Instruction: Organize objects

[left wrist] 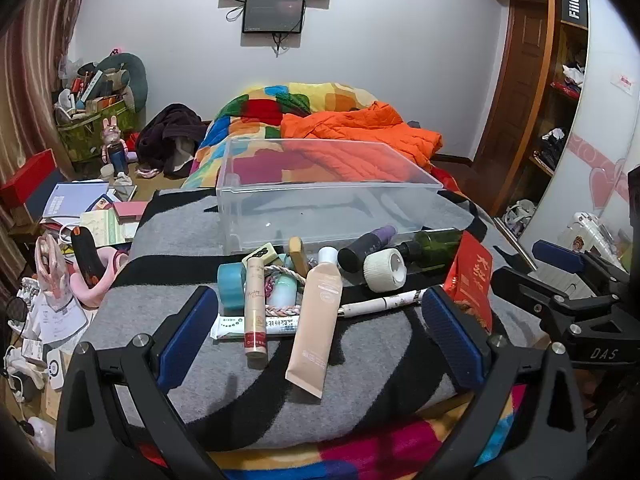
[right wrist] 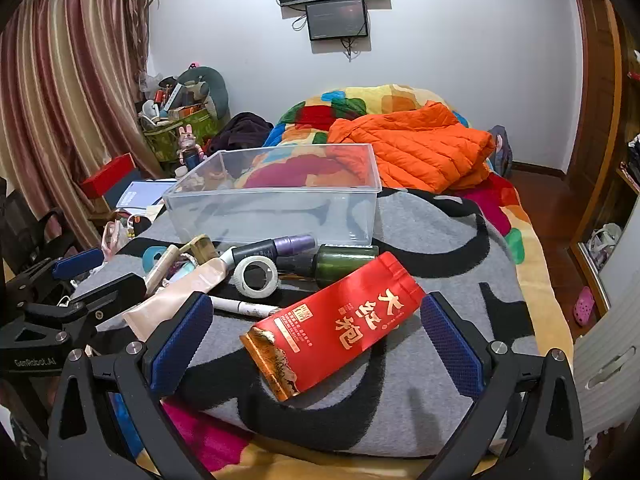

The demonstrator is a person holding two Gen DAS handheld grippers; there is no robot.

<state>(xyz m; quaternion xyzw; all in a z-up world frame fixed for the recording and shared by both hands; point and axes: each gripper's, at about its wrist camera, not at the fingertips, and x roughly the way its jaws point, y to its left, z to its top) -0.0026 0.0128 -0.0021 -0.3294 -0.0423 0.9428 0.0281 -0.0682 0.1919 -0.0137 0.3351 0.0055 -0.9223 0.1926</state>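
A clear, empty rectangular plastic bin (left wrist: 320, 196) is sitting on a grey blanket with black curving bands (left wrist: 168, 240), spread over a bed. Behind the bin, an orange quilted jacket (left wrist: 360, 136) is lying on a multicoloured patchwork quilt (left wrist: 256, 108).

Just in front of the bin, a heap of small things is crowding together: a beige squeeze tube with a white cap (left wrist: 316, 320), a slim tan tube with a red band (left wrist: 255, 308), a teal roll of tape (left wrist: 231, 284), a white roll of gauze tape (left wrist: 385, 270), a dark bottle with a purple top (left wrist: 366, 246), a dark green glass bottle (left wrist: 434, 244), and a white pen (left wrist: 380, 302). A red foil packet with gold characters (right wrist: 332, 324) is lying at the right end of the heap, nearest the viewer there.

The left gripper (left wrist: 316, 336) is hovering with its blue pads spread wide on either side of the beige tube, gripping nothing. The right gripper (right wrist: 312, 340) is likewise spread wide, flanking the red packet without touching it. The heap is standing between both grippers and the bin.

Clutter of papers and boxes (left wrist: 80, 208) is covering the floor left of the bed.
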